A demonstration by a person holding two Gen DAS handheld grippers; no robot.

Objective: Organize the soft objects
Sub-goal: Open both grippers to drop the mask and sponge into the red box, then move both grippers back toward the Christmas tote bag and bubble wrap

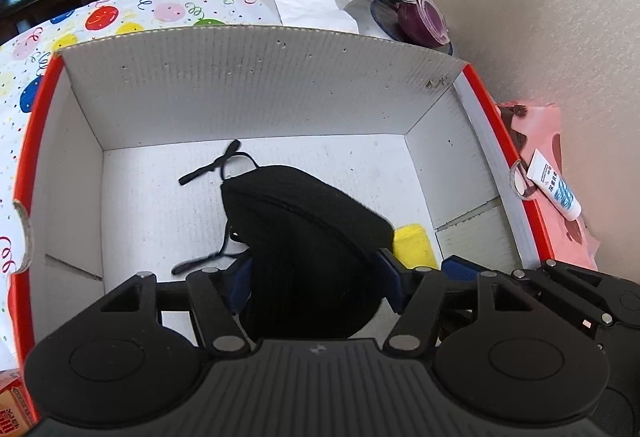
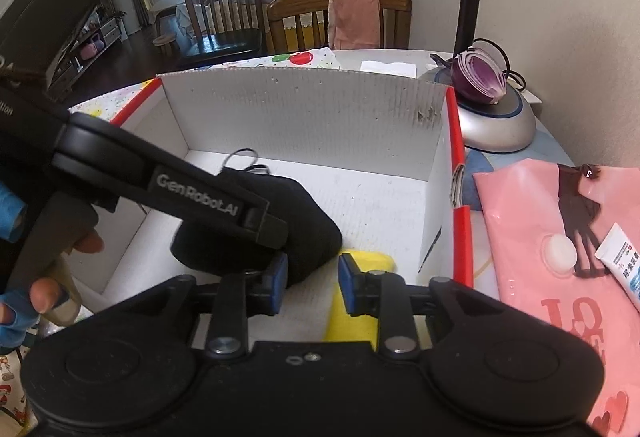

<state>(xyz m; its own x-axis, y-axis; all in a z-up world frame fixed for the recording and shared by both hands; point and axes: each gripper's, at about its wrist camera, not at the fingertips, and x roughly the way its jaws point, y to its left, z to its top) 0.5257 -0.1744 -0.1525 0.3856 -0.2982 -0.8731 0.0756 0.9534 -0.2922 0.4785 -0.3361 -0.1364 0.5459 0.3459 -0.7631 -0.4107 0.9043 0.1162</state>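
Note:
A black padded eye mask [image 1: 304,233] with thin straps is between the blue pads of my left gripper [image 1: 316,285], which is shut on it, low inside the white cardboard box [image 1: 256,85] with red rims. The mask also shows in the right wrist view [image 2: 276,233], under the left gripper's body. A yellow sponge [image 1: 412,245] lies on the box floor beside the mask. My right gripper [image 2: 312,285] is open and empty, hovering over the yellow sponge [image 2: 360,301] at the box's near side.
A balloon-print cloth [image 1: 120,13] covers the table left of the box. A lamp base [image 2: 496,125] carries a halved red onion [image 2: 478,77]. A pink bag [image 2: 560,245] with a white tube [image 2: 624,269] lies right of the box. Chairs stand beyond the table.

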